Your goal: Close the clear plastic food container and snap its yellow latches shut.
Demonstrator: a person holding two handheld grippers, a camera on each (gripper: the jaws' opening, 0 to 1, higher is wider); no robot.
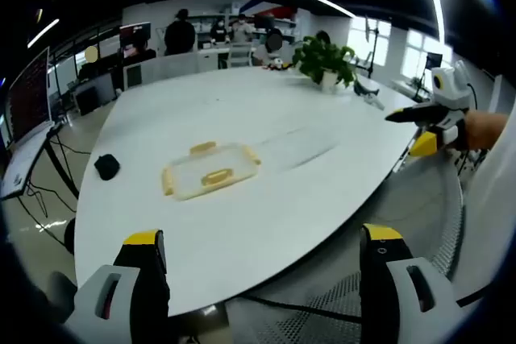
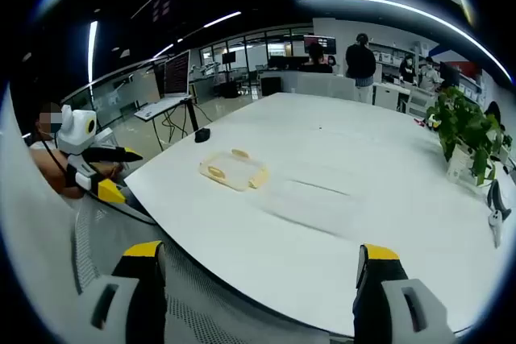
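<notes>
**Clear container sits well ahead of both grippers, nearer the left**

Clear plastic food container with yellow latches lies flat on the large white table, well in from the table edge. Lid appears to rest on the base; yellow tabs show at about three sides, and whether any is snapped cannot be told at this range.

Left gripper view: left gripper has its yellow-tipped jaws spread wide, holding nothing. Container lies at roughly 11 o'clock from the jaw midpoint, well apart, with bare table between. Its long axis runs from about 8 o'clock to 2 o'clock in this view.

Right gripper view: right gripper likewise has jaws parted and empty. Container lies near 12 o'clock, slightly toward 11, also well apart. The left gripper enters at 9 o'clock in this view, off the table edge.

Judgement: both tools sit off the table's near edge; the container looks somewhat closer to the left one. Approach not yet begun. The coming move calls for a forward reach over the table edge, then a press on the lid before working the tabs on the long sides.

Other items: small black object on the table at the container's 9 o'clock in the left gripper view; potted green plant at the far side.
</notes>
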